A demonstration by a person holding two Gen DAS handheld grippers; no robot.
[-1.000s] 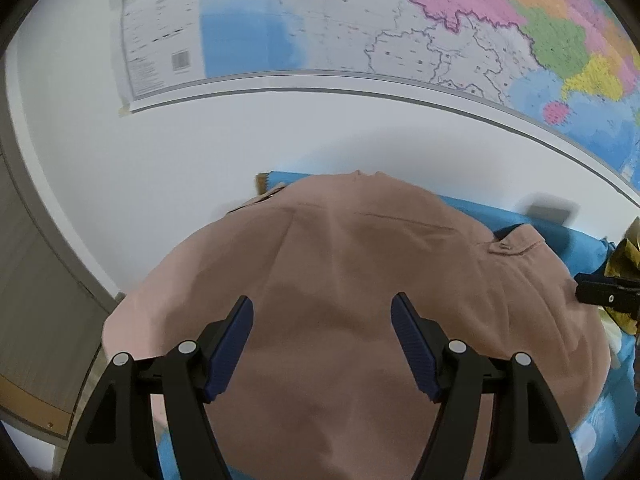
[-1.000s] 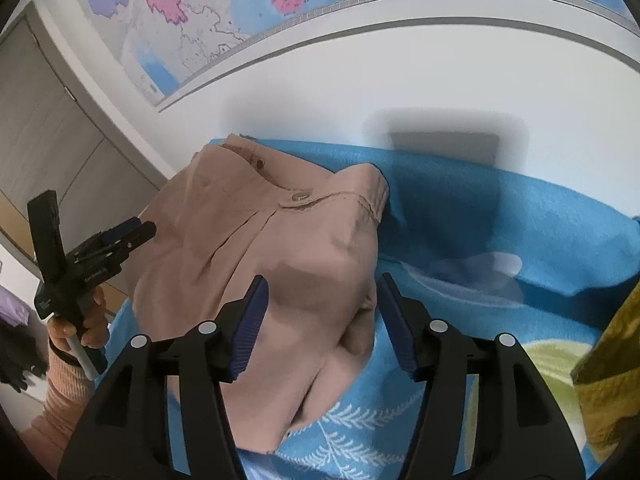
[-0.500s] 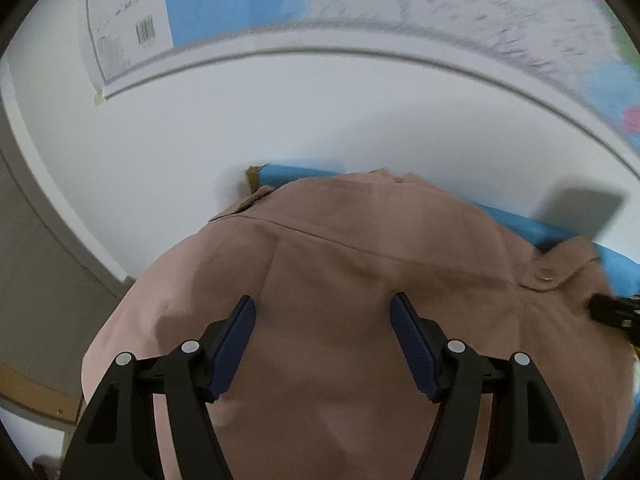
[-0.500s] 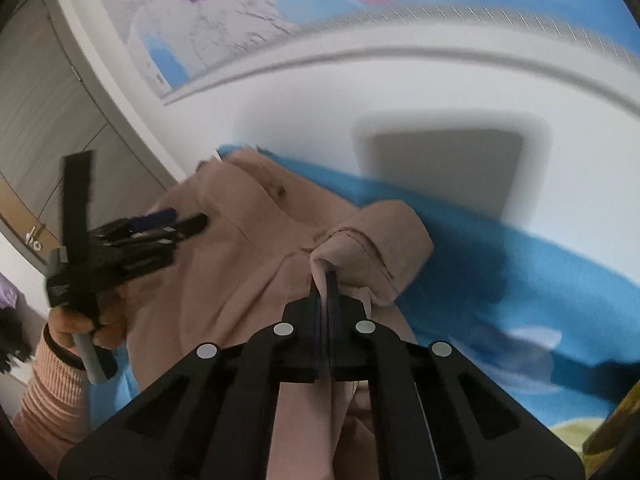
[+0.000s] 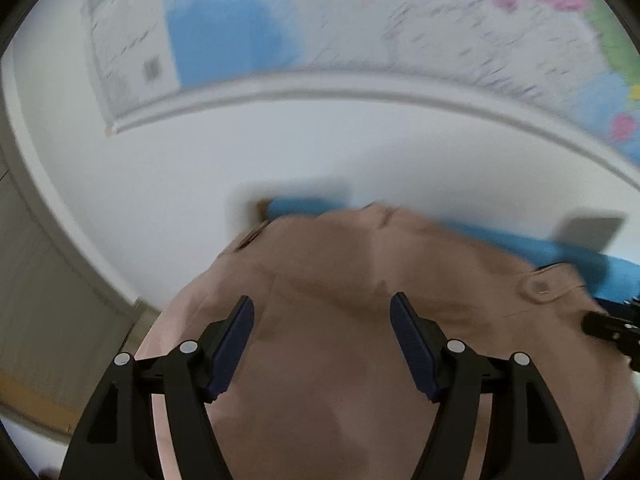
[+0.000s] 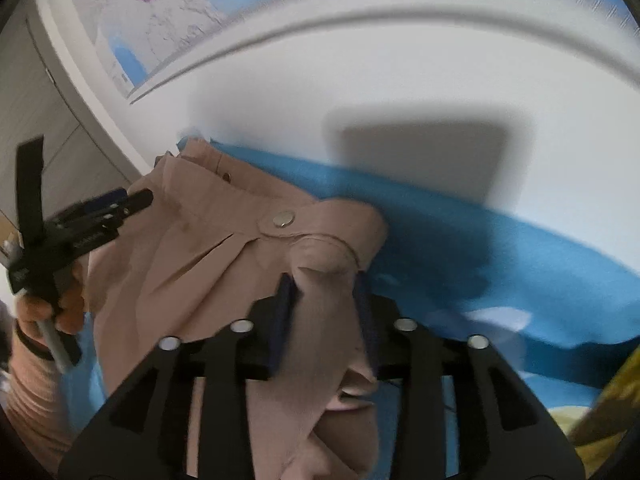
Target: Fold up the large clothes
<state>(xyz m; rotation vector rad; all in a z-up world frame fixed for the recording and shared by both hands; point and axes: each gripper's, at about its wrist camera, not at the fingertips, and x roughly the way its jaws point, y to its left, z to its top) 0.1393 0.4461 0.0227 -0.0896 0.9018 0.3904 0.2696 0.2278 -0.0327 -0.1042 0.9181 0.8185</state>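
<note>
The tan garment (image 6: 208,264) lies on a blue patterned cloth (image 6: 500,256), its snap-buttoned waistband (image 6: 320,220) toward the white wall (image 6: 360,92). No containers are visible. The right gripper (image 6: 324,300) stands partly open, with a raised fold of the garment between its fingers at the waistband corner; whether they pinch it cannot be told. The left gripper (image 5: 322,344) hangs above the garment's broad middle, fingers wide apart and gripping nothing. The garment's far edge lies near the wall, under a map (image 5: 360,24). Blue cloth lies bare to the right of the waistband.
</note>
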